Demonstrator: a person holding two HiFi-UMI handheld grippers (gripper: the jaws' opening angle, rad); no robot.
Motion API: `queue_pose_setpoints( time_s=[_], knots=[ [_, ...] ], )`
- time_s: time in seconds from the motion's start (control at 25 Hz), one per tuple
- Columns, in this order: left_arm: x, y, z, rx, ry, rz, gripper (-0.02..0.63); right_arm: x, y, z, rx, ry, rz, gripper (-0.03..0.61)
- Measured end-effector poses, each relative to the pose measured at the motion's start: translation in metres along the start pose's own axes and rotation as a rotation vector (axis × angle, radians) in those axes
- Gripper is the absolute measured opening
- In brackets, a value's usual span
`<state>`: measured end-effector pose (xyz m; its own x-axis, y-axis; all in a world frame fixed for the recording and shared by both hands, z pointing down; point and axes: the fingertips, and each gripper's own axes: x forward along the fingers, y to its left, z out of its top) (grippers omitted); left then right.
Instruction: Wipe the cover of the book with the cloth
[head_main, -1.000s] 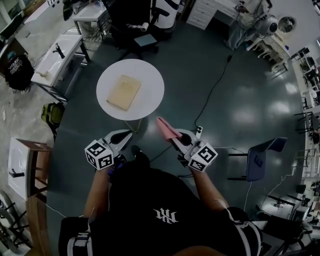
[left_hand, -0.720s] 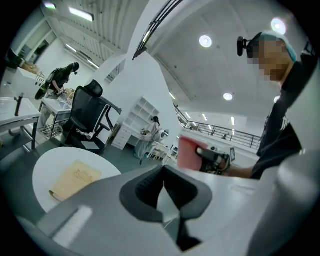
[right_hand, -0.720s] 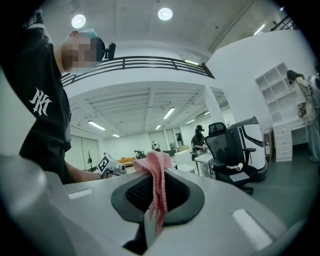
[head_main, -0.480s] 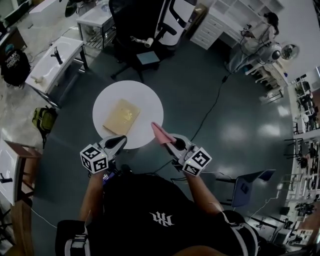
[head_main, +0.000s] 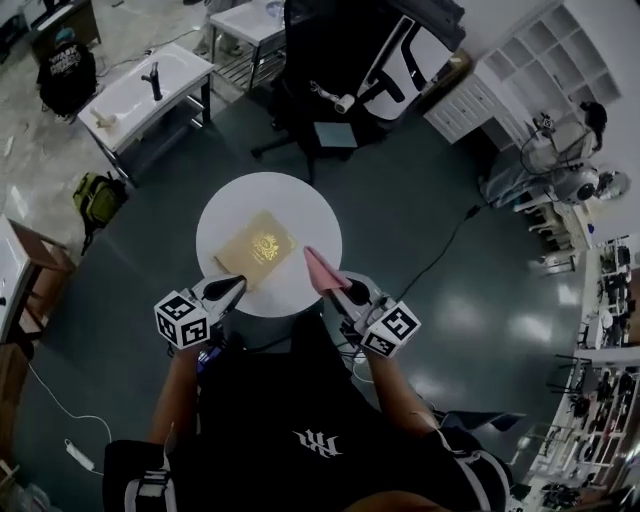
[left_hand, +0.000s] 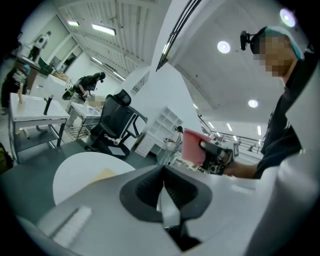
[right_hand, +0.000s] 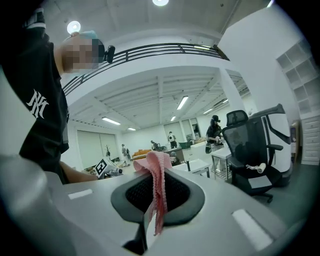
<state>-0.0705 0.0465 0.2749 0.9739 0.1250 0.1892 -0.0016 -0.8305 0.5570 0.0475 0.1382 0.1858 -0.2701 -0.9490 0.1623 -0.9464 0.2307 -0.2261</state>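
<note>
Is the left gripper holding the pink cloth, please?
No, the pink cloth is pinched in the right gripper; the left gripper is shut and empty.

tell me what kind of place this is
Probably a big open lab or workshop: a black office chair, white shelving and a white worktable stand around the floor.

In the left gripper view, the left gripper (left_hand: 163, 172) hides most of the book (left_hand: 102, 175). Only a tan corner peeks out at the lower left. In the head view, the gold mark (head_main: 265, 245) on the cover is too small to read. In the right gripper view, the bottom of the pink cloth (right_hand: 159, 167) goes out of sight inside the right gripper (right_hand: 155, 182).
</note>
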Motion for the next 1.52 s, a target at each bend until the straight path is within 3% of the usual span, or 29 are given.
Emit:
queue_pose_setpoints(
  time_s=[0.4, 0.76, 1.0, 1.12, 1.4, 1.52],
  knots=[
    [0.007, 0.046, 0.025, -0.082, -0.158, 0.38, 0.003, 0.083, -0.073, 0.019, -0.031, 0.076, 0.378, 0.012],
    [-0.006, 0.075, 0.014, -0.163, -0.197, 0.653, 0.005, 0.142, -0.075, 0.01, -0.06, 0.174, 0.647, 0.012],
    [-0.026, 0.116, -0.016, -0.2, -0.156, 0.719, 0.017, 0.195, -0.065, -0.016, -0.084, 0.203, 0.693, 0.012],
    [-0.031, 0.131, -0.047, -0.238, -0.119, 0.729, 0.02, 0.214, -0.052, -0.038, -0.09, 0.215, 0.714, 0.012],
    [-0.005, 0.169, -0.113, -0.298, -0.055, 0.717, 0.042, 0.244, -0.061, -0.108, -0.118, 0.256, 0.726, 0.012],
    [0.002, 0.181, -0.139, -0.311, -0.03, 0.701, 0.054, 0.25, -0.058, -0.145, -0.197, 0.301, 0.73, 0.012]
  ],
)
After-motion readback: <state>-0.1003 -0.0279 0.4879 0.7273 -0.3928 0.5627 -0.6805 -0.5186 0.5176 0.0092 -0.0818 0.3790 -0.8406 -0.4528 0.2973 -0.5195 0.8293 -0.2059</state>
